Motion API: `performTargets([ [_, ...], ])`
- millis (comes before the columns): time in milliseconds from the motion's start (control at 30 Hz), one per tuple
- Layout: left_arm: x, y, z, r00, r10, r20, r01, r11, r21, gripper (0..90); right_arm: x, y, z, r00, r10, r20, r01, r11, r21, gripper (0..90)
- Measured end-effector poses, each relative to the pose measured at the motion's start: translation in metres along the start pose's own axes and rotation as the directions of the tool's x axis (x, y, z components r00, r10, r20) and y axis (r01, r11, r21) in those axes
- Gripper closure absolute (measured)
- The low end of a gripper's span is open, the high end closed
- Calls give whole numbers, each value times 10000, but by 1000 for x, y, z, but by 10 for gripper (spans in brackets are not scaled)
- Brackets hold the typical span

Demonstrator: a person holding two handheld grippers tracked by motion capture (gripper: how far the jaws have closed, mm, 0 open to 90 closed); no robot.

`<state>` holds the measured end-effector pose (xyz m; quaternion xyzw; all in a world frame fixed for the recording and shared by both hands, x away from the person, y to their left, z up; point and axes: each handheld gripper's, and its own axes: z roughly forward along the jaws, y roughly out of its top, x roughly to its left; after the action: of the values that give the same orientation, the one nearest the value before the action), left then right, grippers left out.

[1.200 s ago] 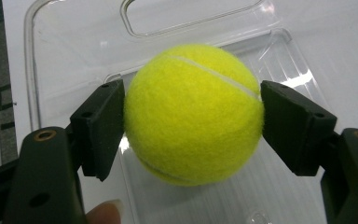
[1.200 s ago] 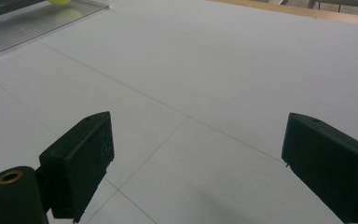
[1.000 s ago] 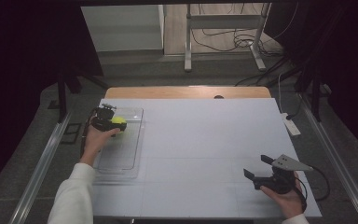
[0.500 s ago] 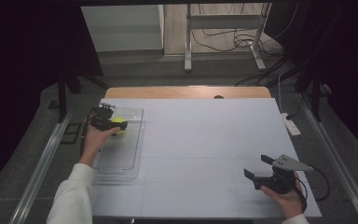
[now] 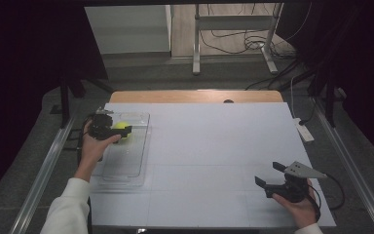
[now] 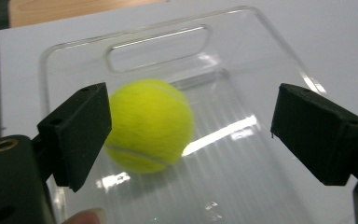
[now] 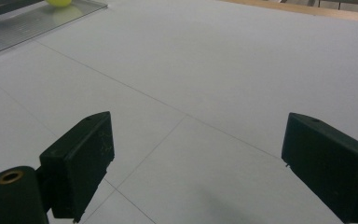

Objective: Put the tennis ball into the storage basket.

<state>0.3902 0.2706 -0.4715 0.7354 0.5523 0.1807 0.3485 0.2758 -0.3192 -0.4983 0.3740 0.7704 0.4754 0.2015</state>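
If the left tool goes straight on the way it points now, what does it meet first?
Probably the tennis ball, lying in the clear tray between the open left tool jaws, nearer one jaw; depth is uncertain.

The tray (image 5: 126, 161) lay at the bench's (image 5: 214, 141) left side; the ball (image 5: 121, 129) sat in its far end — the left hand-held gripper (image 5: 119, 130) around it; the right hand-held gripper (image 5: 269, 176) hovered near-right — well apart.
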Motion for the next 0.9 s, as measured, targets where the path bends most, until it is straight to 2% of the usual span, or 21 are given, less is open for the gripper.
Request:
performTargets([
  [200, -14, -5, -10, 9983, 320, 494, -301, 9988, -391, 127, -1, 0, 0, 10000, 24, 27, -24, 10000, 36, 95],
  [433, -30, -14, -24, 9949, 655, 766, -595, 9952, -780, 131, 0, 1, -2, 10000, -9, 33, 9, 10000, -26, 95],
  [467, -36, -16, -29, 9928, 798, 892, -715, 9931, -930, 130, 0, 1, -2, 10000, -24, 34, 24, 10000, -36, 95],
  [600, -44, -19, -38, 9888, 954, 1150, -815, 9894, -1205, 132, 1, 1, -4, 10000, -31, 66, 31, 10000, -36, 95],
  [667, -49, -22, -43, 9847, 1118, 1339, -947, 9872, -1280, 132, 2, 2, -4, 10000, -8, 77, 8, 10000, -54, 95],
  [900, -67, -38, -52, 9723, 1429, 1850, -1128, 9799, -1645, 129, 1, 1, -3, 10000, 53, 36, -52, 10000, -70, 95],
])
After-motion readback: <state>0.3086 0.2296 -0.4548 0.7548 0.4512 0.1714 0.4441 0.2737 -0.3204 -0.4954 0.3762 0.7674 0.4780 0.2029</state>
